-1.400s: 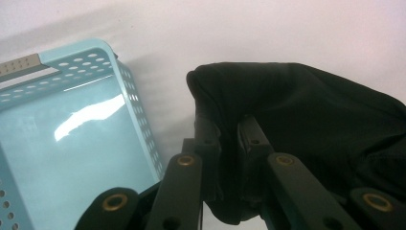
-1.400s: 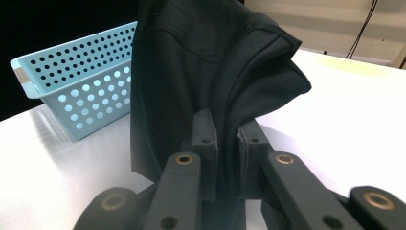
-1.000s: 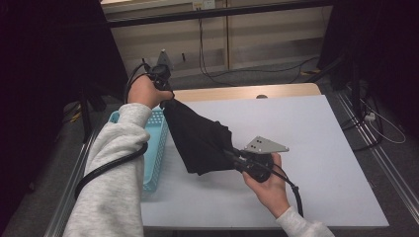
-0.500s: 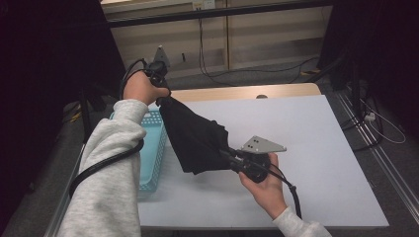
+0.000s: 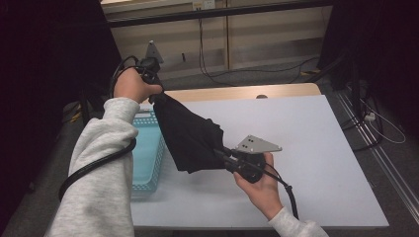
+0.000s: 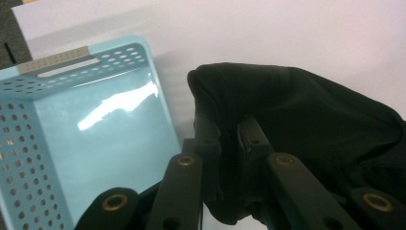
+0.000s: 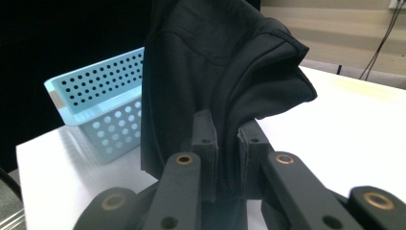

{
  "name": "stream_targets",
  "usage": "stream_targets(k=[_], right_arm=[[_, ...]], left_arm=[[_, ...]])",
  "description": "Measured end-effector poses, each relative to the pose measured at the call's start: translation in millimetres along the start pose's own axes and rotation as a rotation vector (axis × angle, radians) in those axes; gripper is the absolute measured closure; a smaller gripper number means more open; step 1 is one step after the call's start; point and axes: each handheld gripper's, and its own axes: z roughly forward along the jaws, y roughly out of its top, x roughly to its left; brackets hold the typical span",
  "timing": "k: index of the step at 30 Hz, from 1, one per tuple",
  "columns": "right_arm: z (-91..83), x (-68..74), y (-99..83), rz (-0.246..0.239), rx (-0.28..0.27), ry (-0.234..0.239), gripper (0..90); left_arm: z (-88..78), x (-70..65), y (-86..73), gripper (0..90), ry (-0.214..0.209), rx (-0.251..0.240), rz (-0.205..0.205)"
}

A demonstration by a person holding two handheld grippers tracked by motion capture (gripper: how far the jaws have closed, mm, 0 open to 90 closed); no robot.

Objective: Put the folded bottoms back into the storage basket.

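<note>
**Black cloth stretched between both grippers**

On my left, the blue basket (image 5: 148, 158) sits at the table (image 5: 321, 148) edge. My left gripper (image 6: 229, 139), raised above it, pinches the top of the black cloth (image 5: 190, 136). The cloth slants down over the table to my right gripper (image 7: 229, 136), clamped narrow on its lower end.

Fingertips of left gripper (image 5: 154, 94) buried in folds of black cloth (image 5: 190, 138) in high view; pads likewise swallowed by cloth in left gripper view. Right gripper (image 5: 226, 157) tips lost under the cloth's lower corner. Blue basket (image 5: 148, 153) partly covered by grey sleeve (image 5: 99, 168) and by cloth; cut off by left and lower edges in left gripper view. Near edge of desk (image 5: 316, 148) hidden behind both forearms. Kind of garment impossible to tell
</note>
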Motion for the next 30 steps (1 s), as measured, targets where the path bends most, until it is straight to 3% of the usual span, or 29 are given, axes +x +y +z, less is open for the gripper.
stream_targets(k=[12,30], right_arm=[[10.2,8.7,6.4,-0.017,-0.003,0.023,81.1],[20.7,18.6,21.2,-0.022,-0.031,0.035,81.1]], left_arm=[[-9.5,16.5,-3.9,81.9,0.006,0.0,-0.035],[-34.6,22.7,0.2,82.0,0.049,-0.006,-0.043]])
